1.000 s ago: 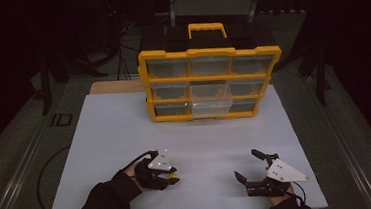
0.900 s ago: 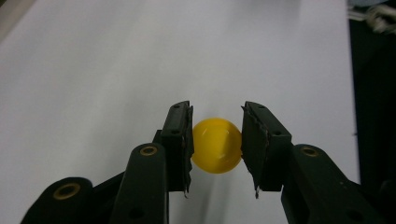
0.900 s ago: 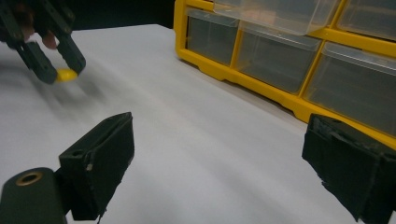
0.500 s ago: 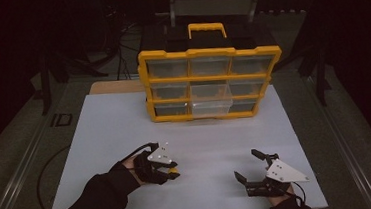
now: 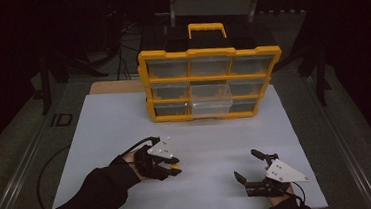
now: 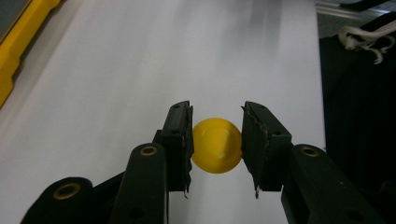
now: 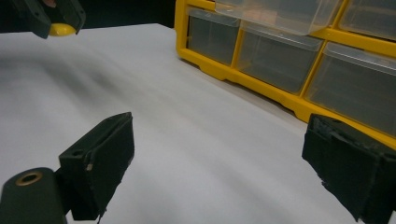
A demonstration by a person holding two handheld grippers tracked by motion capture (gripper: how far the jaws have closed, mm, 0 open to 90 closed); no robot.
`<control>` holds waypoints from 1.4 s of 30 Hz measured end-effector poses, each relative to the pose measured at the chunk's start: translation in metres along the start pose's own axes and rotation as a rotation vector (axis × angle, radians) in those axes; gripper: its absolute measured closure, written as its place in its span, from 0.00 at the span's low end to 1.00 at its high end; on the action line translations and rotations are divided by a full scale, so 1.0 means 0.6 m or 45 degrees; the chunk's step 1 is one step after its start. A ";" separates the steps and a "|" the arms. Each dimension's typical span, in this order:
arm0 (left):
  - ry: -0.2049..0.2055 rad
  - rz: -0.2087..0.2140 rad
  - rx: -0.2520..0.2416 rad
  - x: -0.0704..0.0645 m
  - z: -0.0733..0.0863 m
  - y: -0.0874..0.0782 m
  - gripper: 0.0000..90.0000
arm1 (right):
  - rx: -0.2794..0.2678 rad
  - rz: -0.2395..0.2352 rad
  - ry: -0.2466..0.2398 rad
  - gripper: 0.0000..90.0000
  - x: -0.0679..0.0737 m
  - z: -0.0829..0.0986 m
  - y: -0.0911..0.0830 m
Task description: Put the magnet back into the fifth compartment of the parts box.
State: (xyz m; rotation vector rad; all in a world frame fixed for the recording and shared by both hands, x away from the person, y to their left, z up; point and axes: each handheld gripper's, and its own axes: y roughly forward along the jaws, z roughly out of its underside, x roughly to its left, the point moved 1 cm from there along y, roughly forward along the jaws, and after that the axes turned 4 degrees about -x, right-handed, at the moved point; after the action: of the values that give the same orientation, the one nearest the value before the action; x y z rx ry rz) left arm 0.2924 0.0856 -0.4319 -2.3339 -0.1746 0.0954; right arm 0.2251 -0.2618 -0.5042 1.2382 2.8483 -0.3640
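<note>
1. The left claw (image 5: 172, 166) sits low over the white counter (image 5: 100, 131), its forearm reaching in from the lower left; it grips a yellow ball (image 6: 216, 145).
2. The left gripper view shows the ball squeezed between both pads; from above it is a yellow speck.
3. The right claw (image 5: 251, 172) rests near the front edge, jaws wide apart and empty.
4. A yellow drawer organizer (image 5: 211, 82) stands at the back, one clear drawer (image 5: 211, 103) pulled out.
</note>
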 end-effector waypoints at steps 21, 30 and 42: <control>0.052 0.027 0.002 0.006 -0.045 -0.023 0.71 | -0.006 0.001 0.004 0.10 -0.001 -0.001 0.000; 0.060 0.010 -0.013 0.018 -0.068 -0.028 0.71 | -0.001 0.001 0.001 0.10 0.000 0.000 0.000; 0.080 -0.002 -0.024 0.038 -0.110 -0.058 0.71 | -0.001 -0.004 0.000 0.10 0.001 0.000 0.000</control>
State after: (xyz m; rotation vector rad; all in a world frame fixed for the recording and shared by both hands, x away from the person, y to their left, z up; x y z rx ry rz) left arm 0.3199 0.0664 -0.3612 -2.3518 -0.1470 0.0198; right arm 0.2248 -0.2616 -0.5042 1.2340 2.8503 -0.3630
